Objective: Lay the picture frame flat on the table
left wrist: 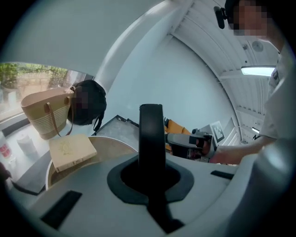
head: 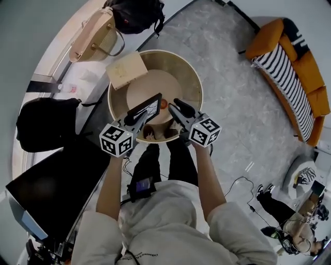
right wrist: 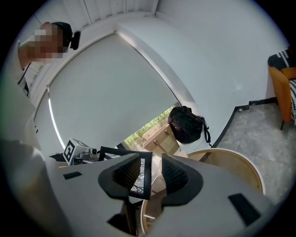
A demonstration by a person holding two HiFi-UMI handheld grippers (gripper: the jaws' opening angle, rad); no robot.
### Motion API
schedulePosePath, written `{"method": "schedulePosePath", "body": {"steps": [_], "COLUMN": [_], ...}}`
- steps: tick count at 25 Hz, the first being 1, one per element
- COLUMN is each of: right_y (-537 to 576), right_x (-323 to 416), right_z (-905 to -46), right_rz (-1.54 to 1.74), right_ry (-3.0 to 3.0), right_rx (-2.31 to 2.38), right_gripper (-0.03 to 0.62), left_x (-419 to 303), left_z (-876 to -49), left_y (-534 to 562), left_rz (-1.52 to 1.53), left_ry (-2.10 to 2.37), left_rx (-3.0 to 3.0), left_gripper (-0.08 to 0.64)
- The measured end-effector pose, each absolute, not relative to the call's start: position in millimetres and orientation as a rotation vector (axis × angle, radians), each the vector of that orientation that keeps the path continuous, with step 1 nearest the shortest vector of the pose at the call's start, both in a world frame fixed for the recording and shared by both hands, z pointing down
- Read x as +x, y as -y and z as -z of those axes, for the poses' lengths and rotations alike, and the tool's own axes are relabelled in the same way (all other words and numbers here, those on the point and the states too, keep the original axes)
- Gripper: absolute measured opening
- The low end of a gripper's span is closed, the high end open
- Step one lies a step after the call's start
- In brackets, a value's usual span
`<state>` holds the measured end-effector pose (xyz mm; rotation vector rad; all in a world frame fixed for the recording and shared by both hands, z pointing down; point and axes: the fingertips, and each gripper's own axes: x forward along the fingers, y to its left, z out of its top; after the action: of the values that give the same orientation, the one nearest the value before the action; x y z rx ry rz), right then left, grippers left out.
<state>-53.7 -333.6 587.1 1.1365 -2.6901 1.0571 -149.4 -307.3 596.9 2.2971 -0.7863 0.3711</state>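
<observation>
The picture frame (head: 146, 107) is black and thin, and it is held tilted above the round wooden table (head: 197, 83). My left gripper (head: 135, 118) is shut on the frame's lower left edge. In the left gripper view the frame (left wrist: 151, 134) stands edge-on, clamped in the left gripper (left wrist: 151, 172). My right gripper (head: 176, 108) is at the frame's right end. In the right gripper view the frame's corner (right wrist: 146, 172) sits in the gap of the right gripper (right wrist: 152, 174), whose pads stand apart from it.
A pale wooden box (head: 126, 69) lies across the table's far left rim. A straw bag (head: 95, 34) and a black backpack (head: 137, 12) sit beyond it, with another black bag (head: 46, 124) at left. An orange sofa (head: 292, 62) stands far right.
</observation>
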Motion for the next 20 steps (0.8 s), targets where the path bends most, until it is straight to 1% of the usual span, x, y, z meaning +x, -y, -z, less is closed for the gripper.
{"method": "schedulePosePath", "body": {"steps": [3,8,12,19,20], "right_y": [338,337,336,333,331], "right_x": [-53,-44,-45,-47,-47], "right_z": [-614,-657,-691,-730,-732], "right_rz": [-1.092,-1.161,-1.186,-1.294,-1.322], "right_ry": [2.684,2.647,2.624,2.665,2.679], "right_rx": [1.068,0.961,0.839,0.601,0.561], "right_gripper": [0.173,0.202,0.213,0.212,0.202], "left_x": [-134,-112,-99,-85,-84], "left_z": [-618,-650,-671,-711,-715], "left_y": [311,313,314,313,312], "left_rz": [-0.374,-0.347,-0.286,-0.222,-0.209], "left_ry": [0.721,0.596,0.47,0.255,0.223], "left_rx": [2.274,2.239,2.215,2.217,2.207], "left_gripper": [0.028,0.028,0.028,0.028,0.028]}}
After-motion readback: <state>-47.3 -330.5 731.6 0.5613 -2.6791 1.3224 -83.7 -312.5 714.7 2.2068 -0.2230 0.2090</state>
